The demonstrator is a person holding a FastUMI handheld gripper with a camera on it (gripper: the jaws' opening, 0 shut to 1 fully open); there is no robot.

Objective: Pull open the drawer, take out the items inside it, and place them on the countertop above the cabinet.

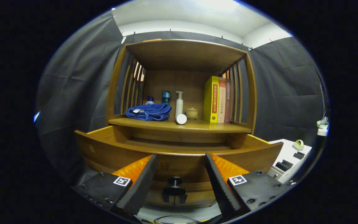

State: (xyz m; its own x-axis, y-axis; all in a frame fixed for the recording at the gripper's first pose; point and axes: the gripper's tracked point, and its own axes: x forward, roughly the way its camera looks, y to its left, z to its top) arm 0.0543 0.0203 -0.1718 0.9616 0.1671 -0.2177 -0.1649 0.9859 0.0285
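Note:
The wooden cabinet's drawer (110, 152) stands pulled out toward me, its curved front wall just ahead of my fingers. Its dark knob (174, 181) sits low between them. Only bare wood shows on the visible strip of drawer floor (179, 145); the front wall hides the near part. My gripper (180, 155) is open, its black ribbed fingers (143, 180) spread wide with nothing between them. On the countertop (222, 126) above lie a folded blue towel (149, 112), a white pump bottle (179, 104), a white round jar (181, 119) near the edge and a small cream pot (192, 112).
A teal bottle (166, 97) and a small capped bottle (149, 100) stand behind the towel. Three upright books (218, 99) fill the countertop's right end beside slatted side walls. A white unit (287, 158) stands right of the drawer. Cables (172, 219) lie below my fingers.

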